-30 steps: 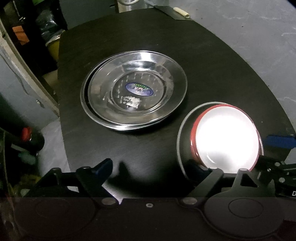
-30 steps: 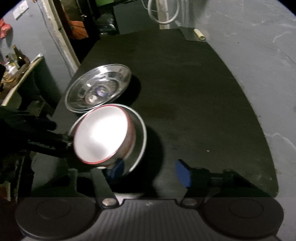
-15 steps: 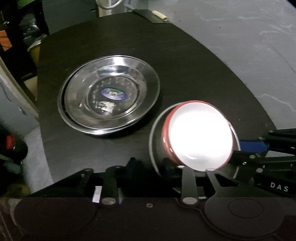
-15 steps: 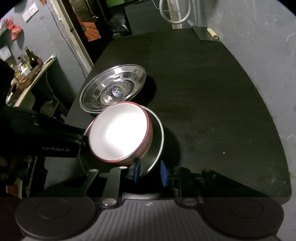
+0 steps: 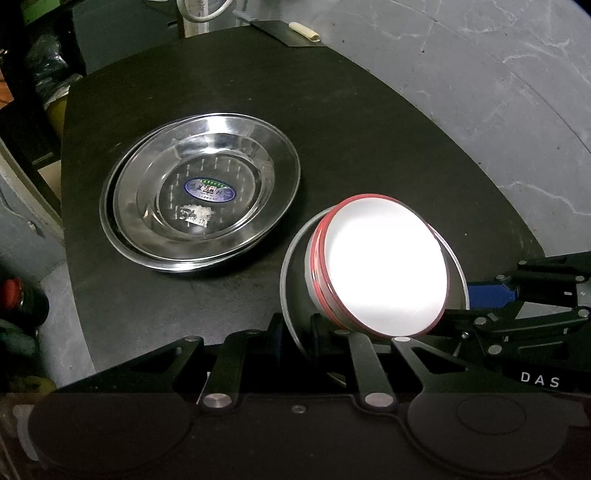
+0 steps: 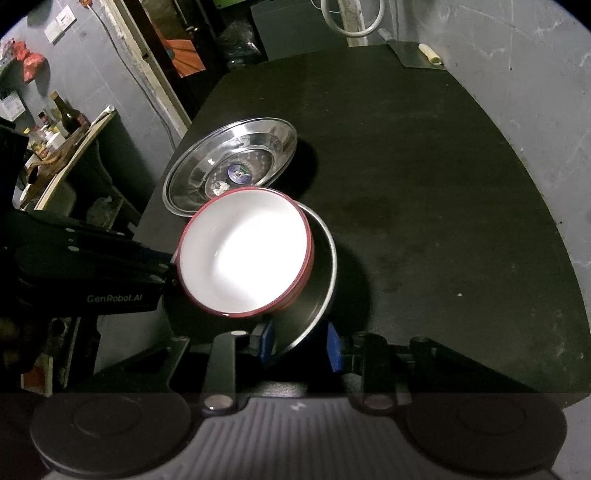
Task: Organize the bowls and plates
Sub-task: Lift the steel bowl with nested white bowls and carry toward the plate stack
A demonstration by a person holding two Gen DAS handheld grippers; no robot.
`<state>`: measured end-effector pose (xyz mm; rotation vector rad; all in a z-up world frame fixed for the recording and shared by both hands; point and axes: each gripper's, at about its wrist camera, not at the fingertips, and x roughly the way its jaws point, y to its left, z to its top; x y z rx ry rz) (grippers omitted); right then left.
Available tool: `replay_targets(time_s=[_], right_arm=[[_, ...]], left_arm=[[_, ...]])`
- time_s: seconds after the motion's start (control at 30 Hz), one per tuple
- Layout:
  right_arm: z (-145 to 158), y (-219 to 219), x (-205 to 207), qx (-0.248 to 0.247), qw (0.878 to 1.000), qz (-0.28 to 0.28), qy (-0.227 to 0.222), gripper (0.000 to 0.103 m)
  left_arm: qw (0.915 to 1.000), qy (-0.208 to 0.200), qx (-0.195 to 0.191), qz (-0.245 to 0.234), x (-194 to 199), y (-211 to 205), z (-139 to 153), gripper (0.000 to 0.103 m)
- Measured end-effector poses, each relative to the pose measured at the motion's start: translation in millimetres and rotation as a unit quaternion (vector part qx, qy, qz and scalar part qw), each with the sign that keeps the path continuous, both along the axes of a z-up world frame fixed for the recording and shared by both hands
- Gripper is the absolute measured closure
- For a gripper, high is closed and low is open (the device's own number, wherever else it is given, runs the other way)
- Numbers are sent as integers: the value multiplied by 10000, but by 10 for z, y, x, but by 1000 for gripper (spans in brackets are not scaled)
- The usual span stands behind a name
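Note:
Two stacked steel plates (image 5: 201, 203) lie on the black round table (image 5: 369, 129), left of centre; they also show in the right wrist view (image 6: 231, 168). A steel bowl (image 5: 293, 280) holds stacked white bowls with red rims (image 5: 384, 266), all tilted. My left gripper (image 5: 295, 334) is shut on the steel bowl's near rim. In the right wrist view my right gripper (image 6: 299, 345) is shut on the steel bowl's rim (image 6: 325, 258), with the red-rimmed bowls (image 6: 245, 253) inside. The right gripper's blue pad (image 5: 487, 293) shows at the bowl's right side.
A pale small roll (image 5: 303, 31) lies on a dark sheet at the table's far edge. Grey floor (image 5: 498, 92) lies to the right. Shelves with bottles (image 6: 59, 125) stand to the left. The table edge runs close below both grippers.
Both grippers closed on the steel bowl's rim. The bowl stack has tilted and risen slightly off the table.

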<state>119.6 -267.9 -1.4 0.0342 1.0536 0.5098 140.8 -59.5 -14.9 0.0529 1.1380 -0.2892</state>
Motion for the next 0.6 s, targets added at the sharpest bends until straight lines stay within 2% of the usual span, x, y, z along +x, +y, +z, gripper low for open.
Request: replay_targets(time_s=[0.6], right_arm=[[-2,-29,-31,97,9999,-17,-24,70]], left_arm=[[9999,6,-125,99,-22,45,-2,88]])
